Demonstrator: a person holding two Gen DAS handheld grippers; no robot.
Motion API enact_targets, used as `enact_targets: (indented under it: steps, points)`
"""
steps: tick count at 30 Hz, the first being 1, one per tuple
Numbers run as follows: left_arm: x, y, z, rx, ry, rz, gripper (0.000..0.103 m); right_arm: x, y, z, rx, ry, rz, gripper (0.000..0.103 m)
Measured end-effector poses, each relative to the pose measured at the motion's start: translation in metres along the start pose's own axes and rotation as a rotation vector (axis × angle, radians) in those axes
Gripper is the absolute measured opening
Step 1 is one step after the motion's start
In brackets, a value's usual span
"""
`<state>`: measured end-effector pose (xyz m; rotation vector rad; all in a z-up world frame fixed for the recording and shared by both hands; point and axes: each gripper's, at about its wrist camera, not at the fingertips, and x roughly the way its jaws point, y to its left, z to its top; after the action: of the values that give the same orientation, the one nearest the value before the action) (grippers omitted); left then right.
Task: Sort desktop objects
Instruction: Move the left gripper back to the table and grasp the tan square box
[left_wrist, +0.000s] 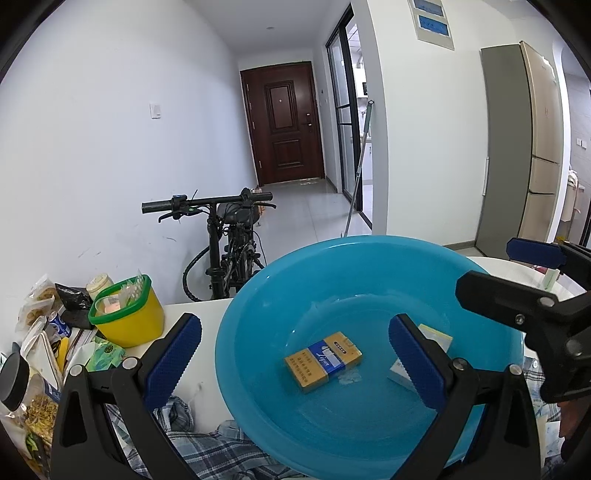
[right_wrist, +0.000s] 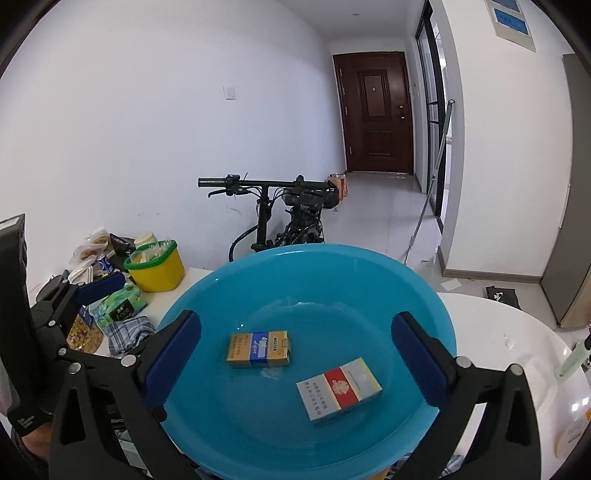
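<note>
A wide blue basin (left_wrist: 258, 306) (right_wrist: 207, 295) sits on the white table in front of both grippers. Two cigarette packs lie flat in it. One is a yellow and blue pack (left_wrist: 323, 360) (right_wrist: 258, 349) near the middle. To its right lies a white and red pack (right_wrist: 338, 389), mostly hidden behind a finger in the left wrist view (left_wrist: 400, 369). My left gripper (left_wrist: 295, 356) hangs open over the basin's near side with nothing between its fingers. My right gripper (right_wrist: 295, 354) is open too, above both packs and touching neither; its fingers (left_wrist: 491, 295) show at the right edge.
A yellow tub with a green rim (left_wrist: 127, 314) (right_wrist: 155, 267), snack bags (left_wrist: 37, 306) and a green tissue pack (right_wrist: 122, 306) crowd the table's left. A plaid cloth (left_wrist: 207, 446) lies under the basin's near edge. A bicycle (left_wrist: 229, 240) stands behind the table. A pale green tube (right_wrist: 572, 358) lies at right.
</note>
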<state>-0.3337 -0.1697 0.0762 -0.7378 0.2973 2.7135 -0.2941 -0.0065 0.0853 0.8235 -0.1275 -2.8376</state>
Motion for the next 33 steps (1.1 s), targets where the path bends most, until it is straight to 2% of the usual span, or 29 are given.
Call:
enact_targets:
  steps: [20,33]
  points:
    - [0.0002,-0.0004,-0.001,0.0,-0.001,-0.001,0.103,0.005,-0.0008,-0.0044,-0.003,0.027,0.004,0.103]
    - [0.0006,0.0002,-0.0004,-0.003,0.002,-0.008,0.103,0.0008,-0.0028,-0.0023,0.018,0.01,0.008,0.103]
